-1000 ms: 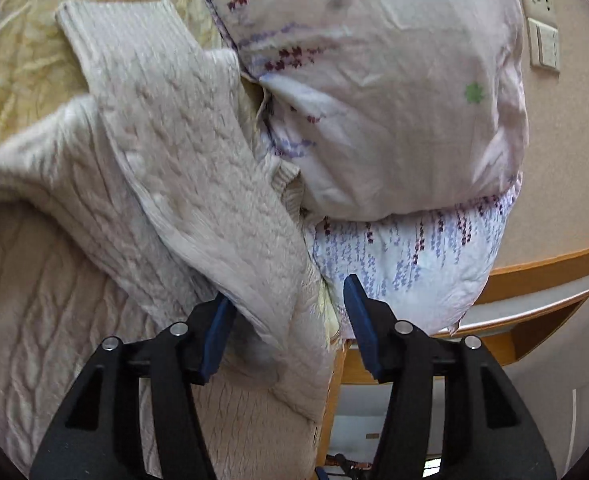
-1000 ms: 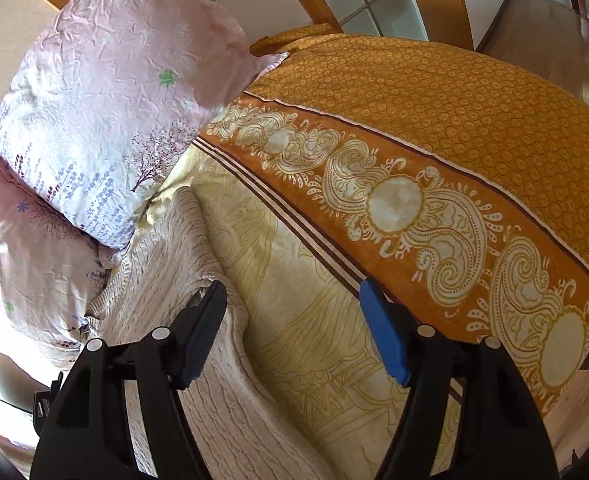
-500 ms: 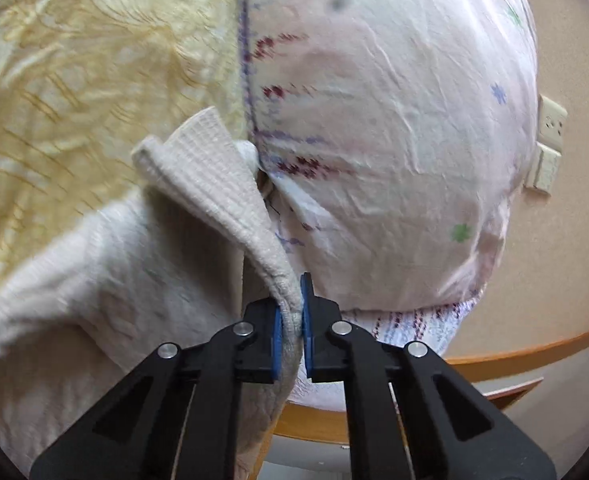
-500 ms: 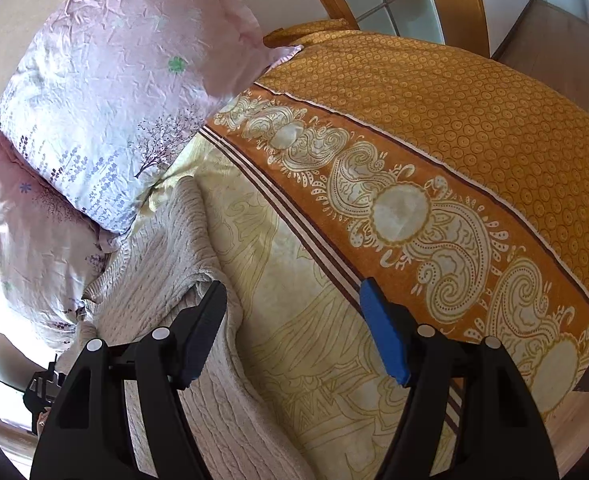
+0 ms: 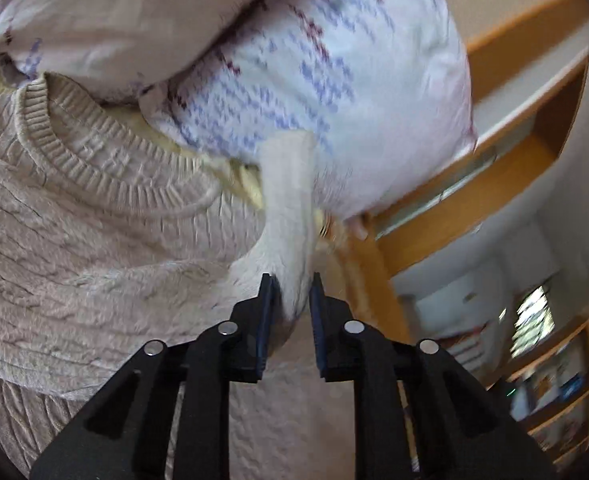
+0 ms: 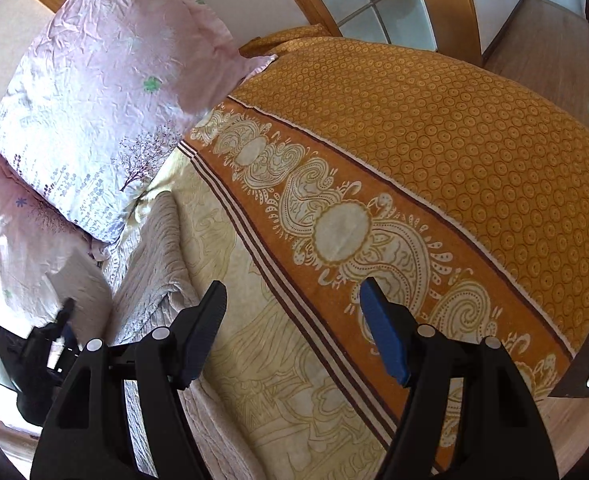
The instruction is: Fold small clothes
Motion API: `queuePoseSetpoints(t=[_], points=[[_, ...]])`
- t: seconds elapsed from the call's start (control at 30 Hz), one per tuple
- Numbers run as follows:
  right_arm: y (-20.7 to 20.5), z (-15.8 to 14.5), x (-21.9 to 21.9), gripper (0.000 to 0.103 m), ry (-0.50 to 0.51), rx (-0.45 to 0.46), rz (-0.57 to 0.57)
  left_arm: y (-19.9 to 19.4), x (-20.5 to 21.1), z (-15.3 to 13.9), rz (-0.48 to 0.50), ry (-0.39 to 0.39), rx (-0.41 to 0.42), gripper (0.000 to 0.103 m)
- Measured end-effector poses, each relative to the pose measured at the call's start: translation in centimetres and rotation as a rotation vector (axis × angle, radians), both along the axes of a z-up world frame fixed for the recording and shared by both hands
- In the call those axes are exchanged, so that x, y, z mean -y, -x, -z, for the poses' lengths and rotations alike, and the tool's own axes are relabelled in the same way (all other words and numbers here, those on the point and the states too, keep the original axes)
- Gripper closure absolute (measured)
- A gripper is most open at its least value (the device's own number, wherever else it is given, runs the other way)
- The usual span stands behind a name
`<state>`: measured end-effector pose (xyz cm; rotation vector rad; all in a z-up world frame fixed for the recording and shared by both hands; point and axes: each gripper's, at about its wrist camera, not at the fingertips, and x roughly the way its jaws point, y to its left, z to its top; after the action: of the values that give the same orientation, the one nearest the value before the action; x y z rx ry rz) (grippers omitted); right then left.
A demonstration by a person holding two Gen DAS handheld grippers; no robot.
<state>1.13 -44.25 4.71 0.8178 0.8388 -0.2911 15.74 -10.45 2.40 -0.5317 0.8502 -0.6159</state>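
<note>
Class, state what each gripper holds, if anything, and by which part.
The left gripper pinches the beige knit sweater by its sleeve; the right gripper holds nothing.

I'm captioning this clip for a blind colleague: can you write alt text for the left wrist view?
The left claw is shut on a pale sleeve of a beige cable-knit sweater, which lies on the bed with its ribbed collar showing. Behind it sit floral pillows, with a wooden bed frame and a blurred room to the right.
</note>
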Motion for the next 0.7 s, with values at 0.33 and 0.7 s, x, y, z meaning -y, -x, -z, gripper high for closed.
queuePoseSetpoints(t=[0.33,0.7], points=[[-6.7,-3.0,-4.4,0.047,-0.126,0.168,-0.255,5.0,-3.9,-1.2,0.104,-0.174,0.057,0.048],[-16.9,0.2,-12.8,0.067,0.002,-0.063,-0.469,12.0,-22.0,-0.8,-0.321,-0.449,-0.052,0.048]])
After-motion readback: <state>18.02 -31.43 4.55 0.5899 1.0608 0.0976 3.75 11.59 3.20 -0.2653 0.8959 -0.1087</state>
